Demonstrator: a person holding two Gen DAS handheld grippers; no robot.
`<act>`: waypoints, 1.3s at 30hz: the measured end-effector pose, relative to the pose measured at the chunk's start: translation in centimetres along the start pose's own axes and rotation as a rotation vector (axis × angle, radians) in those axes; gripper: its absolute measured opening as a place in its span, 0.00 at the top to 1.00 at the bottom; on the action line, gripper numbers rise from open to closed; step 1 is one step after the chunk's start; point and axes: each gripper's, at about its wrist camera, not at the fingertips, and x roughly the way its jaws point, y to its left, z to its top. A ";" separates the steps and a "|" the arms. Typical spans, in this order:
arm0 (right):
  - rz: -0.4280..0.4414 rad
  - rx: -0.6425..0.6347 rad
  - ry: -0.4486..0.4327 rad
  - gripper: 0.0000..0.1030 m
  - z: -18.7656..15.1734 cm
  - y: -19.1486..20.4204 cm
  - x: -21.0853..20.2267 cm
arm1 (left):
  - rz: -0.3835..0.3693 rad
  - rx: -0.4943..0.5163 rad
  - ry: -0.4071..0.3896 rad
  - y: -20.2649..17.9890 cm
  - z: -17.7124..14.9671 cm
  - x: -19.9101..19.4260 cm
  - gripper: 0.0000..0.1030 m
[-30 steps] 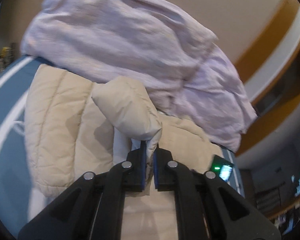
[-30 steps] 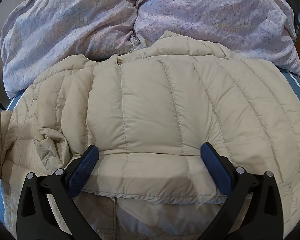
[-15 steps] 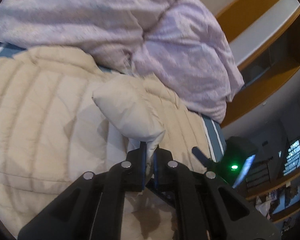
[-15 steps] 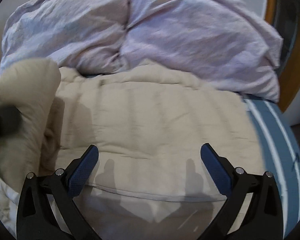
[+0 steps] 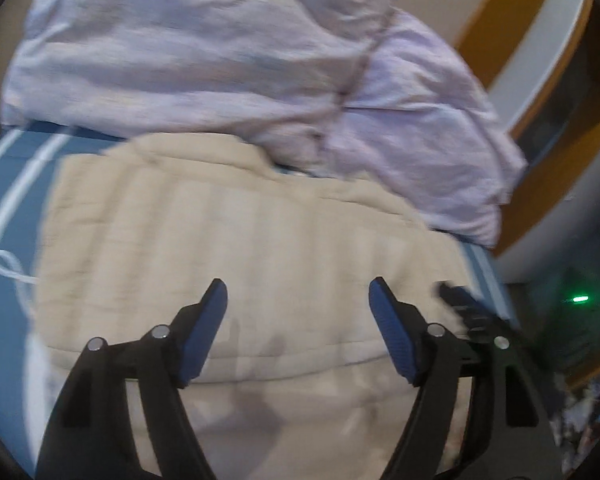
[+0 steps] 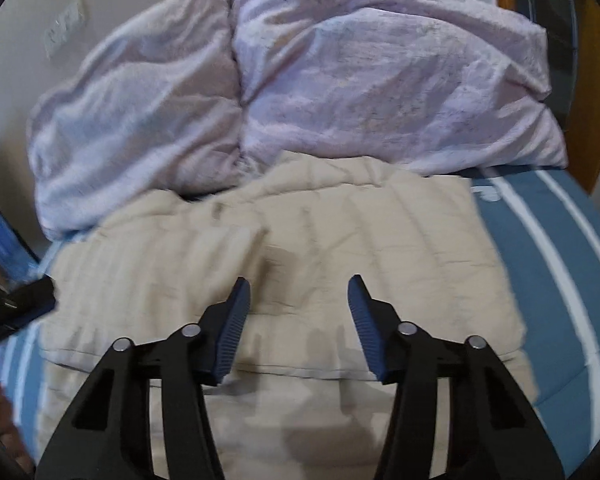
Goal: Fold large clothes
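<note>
A cream quilted puffer jacket (image 5: 260, 232) (image 6: 340, 232) lies spread flat on a blue bed with white stripes. My left gripper (image 5: 298, 292) hovers over its near half; its jaws are opening and nothing is between them. Above the jacket's near middle my right gripper (image 6: 296, 290) has its jaws closing, also with nothing between the pads. The other gripper's black tip shows at the right edge of the left wrist view (image 5: 456, 296) and at the left edge of the right wrist view (image 6: 24, 296).
A crumpled lilac duvet (image 5: 240, 52) (image 6: 300, 72) is heaped at the far side of the bed, touching the jacket's far edge. The blue striped sheet (image 6: 548, 240) (image 5: 8, 208) shows on both sides. Wooden furniture (image 5: 512, 20) stands at the right.
My left gripper let go of the cream sleeve it was pinching and spread its jaws; the sleeve now lies flat on the jacket. My right gripper's jaws have narrowed and it has lifted back.
</note>
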 end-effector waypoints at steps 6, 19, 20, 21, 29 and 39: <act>0.037 -0.075 0.057 0.68 -1.1 3.1 2.3 | 0.161 -0.007 0.039 3.4 -1.0 1.3 0.20; -0.035 -0.032 0.168 0.76 -2.3 0.9 8.1 | 0.286 0.012 0.055 7.6 -2.5 5.3 0.16; -0.029 -0.031 0.169 0.75 -2.2 0.9 7.9 | 0.286 0.013 0.054 7.5 -2.5 5.3 0.16; -0.009 -0.026 0.173 0.74 -2.1 0.7 7.6 | 0.281 0.012 0.053 7.5 -2.5 5.0 0.16; 0.068 -0.018 0.117 0.23 -1.5 -2.2 1.0 | 0.162 0.016 0.019 8.5 -3.8 -1.3 0.16; 0.022 0.000 0.173 0.23 -9.1 -10.2 -8.5 | 0.107 0.016 0.070 13.7 -13.0 -10.6 0.16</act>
